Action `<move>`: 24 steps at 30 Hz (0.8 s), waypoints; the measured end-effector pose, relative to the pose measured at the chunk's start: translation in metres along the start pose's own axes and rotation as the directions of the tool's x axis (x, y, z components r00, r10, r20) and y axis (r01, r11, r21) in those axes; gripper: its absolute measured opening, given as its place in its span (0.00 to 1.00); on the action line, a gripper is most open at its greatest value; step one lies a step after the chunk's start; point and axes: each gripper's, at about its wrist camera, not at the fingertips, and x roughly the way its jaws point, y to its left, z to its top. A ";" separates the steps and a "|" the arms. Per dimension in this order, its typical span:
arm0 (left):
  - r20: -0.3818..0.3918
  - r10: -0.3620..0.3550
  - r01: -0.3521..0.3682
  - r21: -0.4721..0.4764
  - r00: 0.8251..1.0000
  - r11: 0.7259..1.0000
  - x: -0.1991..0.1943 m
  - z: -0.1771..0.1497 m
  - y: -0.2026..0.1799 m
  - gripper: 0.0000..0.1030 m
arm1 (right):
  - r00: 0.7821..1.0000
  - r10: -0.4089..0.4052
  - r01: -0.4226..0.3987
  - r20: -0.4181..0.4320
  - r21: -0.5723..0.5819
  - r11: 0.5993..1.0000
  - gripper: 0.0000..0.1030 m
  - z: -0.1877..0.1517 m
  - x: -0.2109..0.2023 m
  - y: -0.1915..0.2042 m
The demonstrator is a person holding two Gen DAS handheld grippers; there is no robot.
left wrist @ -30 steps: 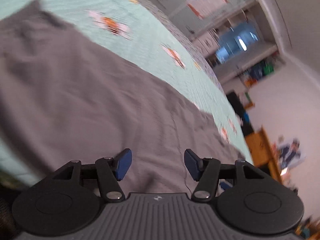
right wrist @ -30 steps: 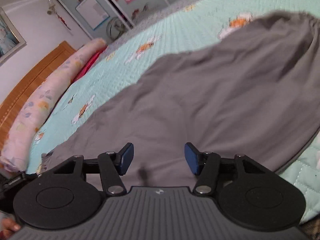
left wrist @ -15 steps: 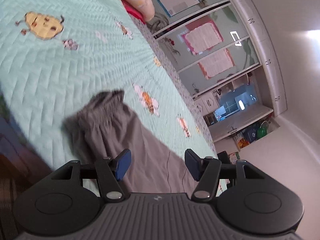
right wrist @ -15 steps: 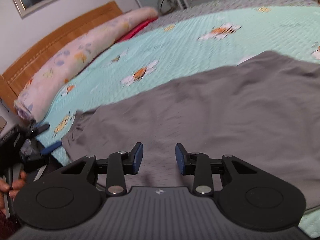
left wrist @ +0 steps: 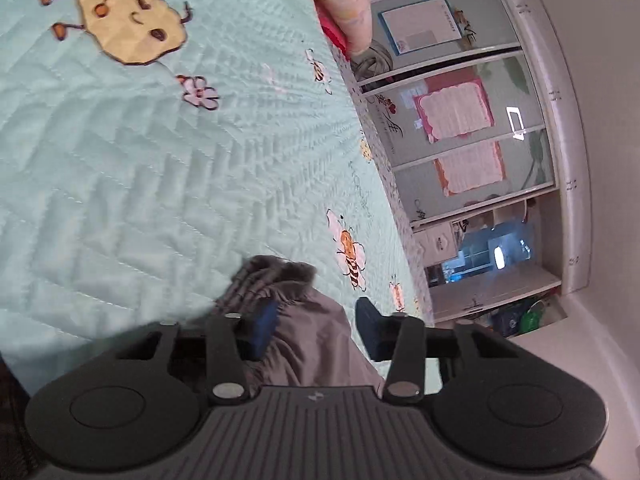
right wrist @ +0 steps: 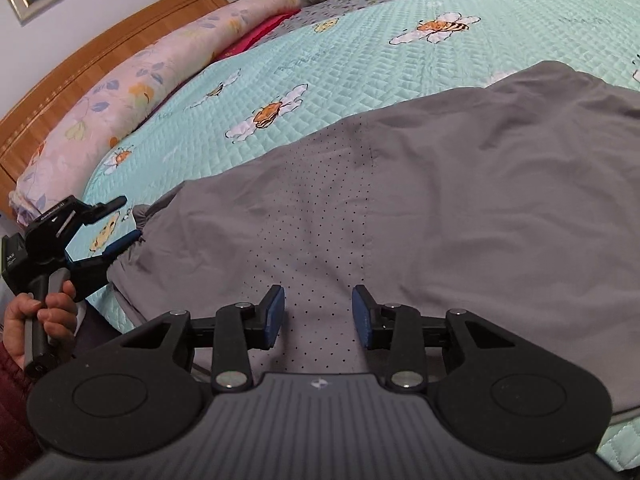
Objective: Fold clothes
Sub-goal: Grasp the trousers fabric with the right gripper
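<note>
Now the left gripper [left wrist: 316, 328] sits at the gathered end of the grey garment [right wrist: 440, 208], low in the centre of the left wrist view; half a second ago that end lay further ahead of it. Its jaws have just been closing, with bunched cloth between them, but whether the pads already press I cannot tell. The right gripper [right wrist: 318, 312] hovers over the perforated panel, jaws half spread, holding nothing. The garment lies flat on the green quilt [right wrist: 340, 60]. I judge a fold is starting. The garment's right edge is cut off.
</note>
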 end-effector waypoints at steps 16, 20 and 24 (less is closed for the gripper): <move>-0.107 0.020 -0.007 0.118 0.994 0.993 0.012 0.008 -0.010 0.45 | 1.000 0.012 -0.018 -0.022 -0.279 0.960 0.47 -0.004 0.008 0.062; -0.095 0.001 0.009 0.104 0.995 0.994 0.000 0.010 -0.011 0.52 | 0.997 -0.007 -0.008 -0.071 -0.216 0.976 0.38 0.000 0.015 0.050; -0.121 -0.055 0.073 0.145 0.991 0.987 -0.004 0.001 -0.034 0.58 | 0.996 0.077 -0.083 -0.039 -0.160 0.984 0.34 0.024 0.015 0.053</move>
